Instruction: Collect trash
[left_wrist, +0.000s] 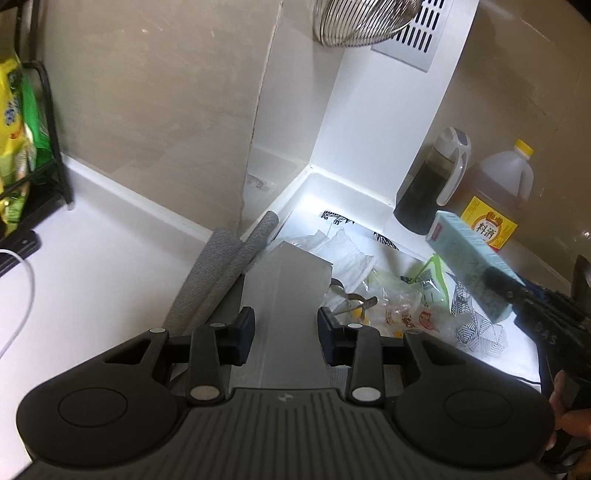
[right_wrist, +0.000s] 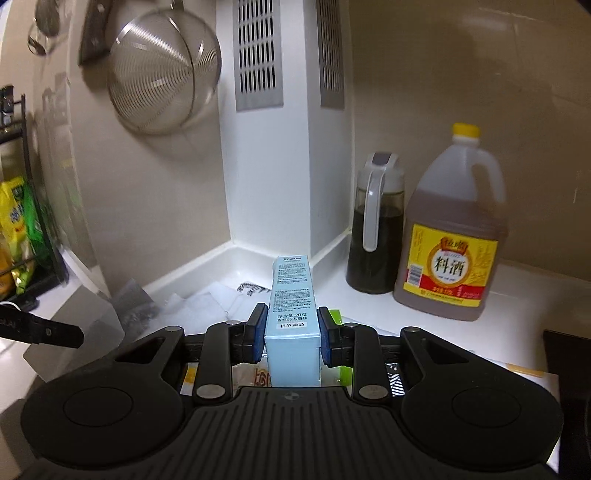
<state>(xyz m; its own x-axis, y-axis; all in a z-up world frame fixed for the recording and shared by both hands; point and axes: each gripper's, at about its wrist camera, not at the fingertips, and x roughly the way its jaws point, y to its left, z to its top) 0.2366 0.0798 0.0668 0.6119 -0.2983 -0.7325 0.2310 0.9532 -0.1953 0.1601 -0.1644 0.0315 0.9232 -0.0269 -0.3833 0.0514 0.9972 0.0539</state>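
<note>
My left gripper (left_wrist: 286, 326) is shut on a long grey box (left_wrist: 286, 280), with a pad pressed on each side. The box is lifted over a pile of trash (left_wrist: 391, 299) made of clear wrappers, white tissue and patterned paper on the white counter. My right gripper (right_wrist: 291, 332) is shut on a light blue carton (right_wrist: 293, 295) printed with small text, which points away toward the corner. In the left wrist view the blue carton (left_wrist: 467, 258) and the right gripper (left_wrist: 517, 295) hang at the right, above the pile. The left gripper's finger (right_wrist: 48, 332) and the grey box (right_wrist: 77, 332) show at the left edge of the right wrist view.
A dark sauce bottle (right_wrist: 375, 229) and a yellow-capped cooking wine jug (right_wrist: 452, 236) stand at the back right. A wire strainer (right_wrist: 162, 74) hangs on the wall beside a vented white column (right_wrist: 284, 147). A grey rolled cloth (left_wrist: 221, 266) lies left of the pile. A black rack with yellow-green packets (left_wrist: 18, 147) is at the far left.
</note>
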